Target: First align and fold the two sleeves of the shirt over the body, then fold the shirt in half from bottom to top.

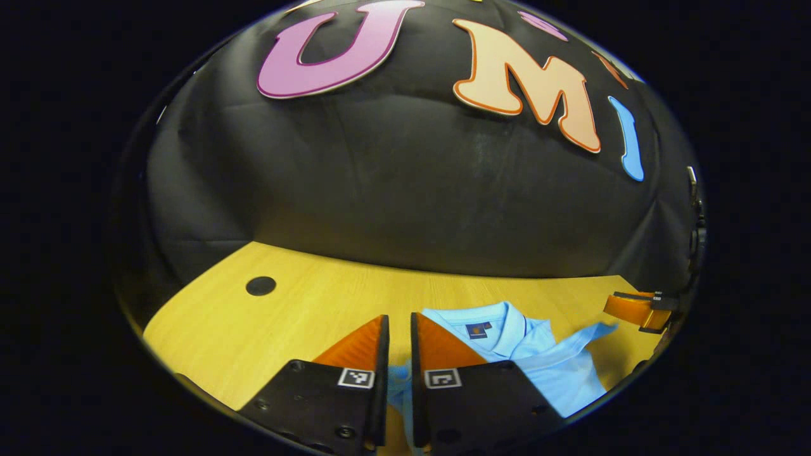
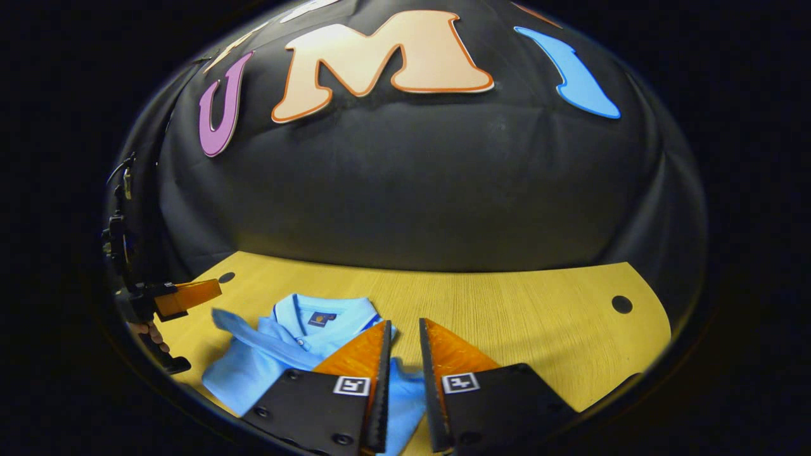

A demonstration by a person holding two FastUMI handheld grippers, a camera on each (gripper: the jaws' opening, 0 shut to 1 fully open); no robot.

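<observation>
Shirt (image 1: pixel 545 361) lies flat on the wooden table (image 1: pixel 304 316), collar (image 2: pixel 323 316) toward the booth's back wall, hem toward the person, so its long axis runs near-to-far. In the right gripper view, 1 sleeve (image 2: pixel 244 332) lies slanted across the chest from the shirt's far side; the other sleeve, nearest the right gripper (image 2: pixel 402 342), appears to sit under or just beside that gripper's fingers, hidden in part.

Left gripper (image 1: pixel 398 335): fingers close together with a narrow gap; a strip of blue cloth shows in the gap lower down, but whether both fingers press it I cannot tell. Shirt body lies right of this gripper in its own view.

Right gripper: fingers a little apart, gap visible, blue cloth beneath and between them; a pinch cannot be confirmed. Shirt lies left and ahead of it.

Judgement: sleeve stage seems underway, bottom-to-top fold not yet done. The 2 grippers flank the shirt at its near half, each on its own side, so each is nearer its own sleeve. Risk: thin knit slipping from a shallow pinch
</observation>
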